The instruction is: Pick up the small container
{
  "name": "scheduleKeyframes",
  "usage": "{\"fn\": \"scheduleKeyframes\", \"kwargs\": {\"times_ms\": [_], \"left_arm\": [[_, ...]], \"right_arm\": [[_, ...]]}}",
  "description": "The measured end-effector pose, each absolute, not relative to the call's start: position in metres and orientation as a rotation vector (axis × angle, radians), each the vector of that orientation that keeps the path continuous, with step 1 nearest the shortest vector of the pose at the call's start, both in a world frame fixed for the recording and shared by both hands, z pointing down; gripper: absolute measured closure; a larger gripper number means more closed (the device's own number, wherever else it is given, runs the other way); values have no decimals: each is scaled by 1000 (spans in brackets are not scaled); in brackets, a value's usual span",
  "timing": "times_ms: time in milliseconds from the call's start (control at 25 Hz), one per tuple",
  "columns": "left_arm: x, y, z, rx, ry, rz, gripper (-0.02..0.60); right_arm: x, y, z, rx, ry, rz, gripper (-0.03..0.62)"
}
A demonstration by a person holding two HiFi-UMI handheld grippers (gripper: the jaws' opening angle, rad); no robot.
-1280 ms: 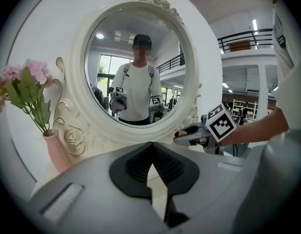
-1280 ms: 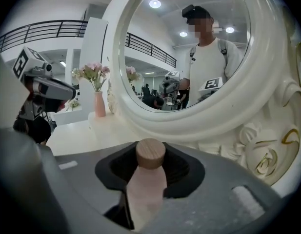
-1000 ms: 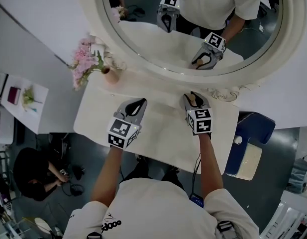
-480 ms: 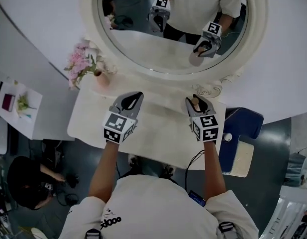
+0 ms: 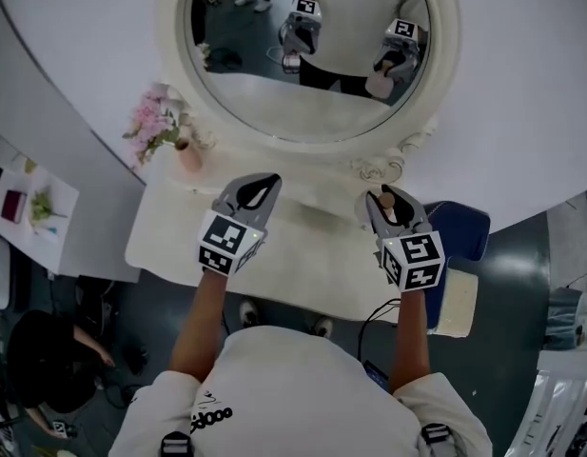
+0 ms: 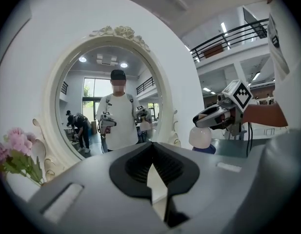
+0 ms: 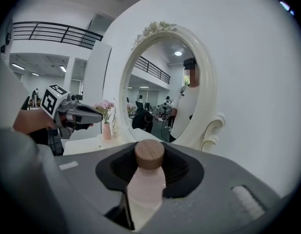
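We see the right gripper (image 5: 383, 199) at center right of the head view, over the right end of the white table (image 5: 312, 255). Its 2 jaws are clamped on the small container (image 7: 146, 182), a pale pink bottle with a round wooden cap (image 7: 150, 153). In the right gripper view the bottle sits at the bottom center, with the cap poking up past the pads. In the left gripper view the bottle's rounded base (image 6: 200, 136) hangs below those jaws at center right.

The left gripper (image 5: 261, 185) is at center left over the table, jaws together with nothing between them. The oval mirror (image 5: 175, 65) fills the top, and the pink flowers (image 5: 150, 127) stand at upper left.
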State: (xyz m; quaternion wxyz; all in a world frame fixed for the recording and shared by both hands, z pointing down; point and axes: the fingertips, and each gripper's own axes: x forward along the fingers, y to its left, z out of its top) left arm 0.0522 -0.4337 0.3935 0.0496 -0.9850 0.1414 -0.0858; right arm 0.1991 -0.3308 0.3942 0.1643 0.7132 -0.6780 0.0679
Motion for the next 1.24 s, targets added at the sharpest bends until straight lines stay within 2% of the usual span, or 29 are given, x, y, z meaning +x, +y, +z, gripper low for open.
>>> {"fn": "scheduleKeyframes", "kwargs": {"times_ms": [360, 1240], "left_arm": [[55, -415, 368, -2957, 379, -213, 565], [47, -408, 374, -2958, 397, -256, 565]], "right_arm": [[181, -318, 359, 2018, -1964, 110, 468], [176, -316, 360, 2004, -1982, 126, 468]]}}
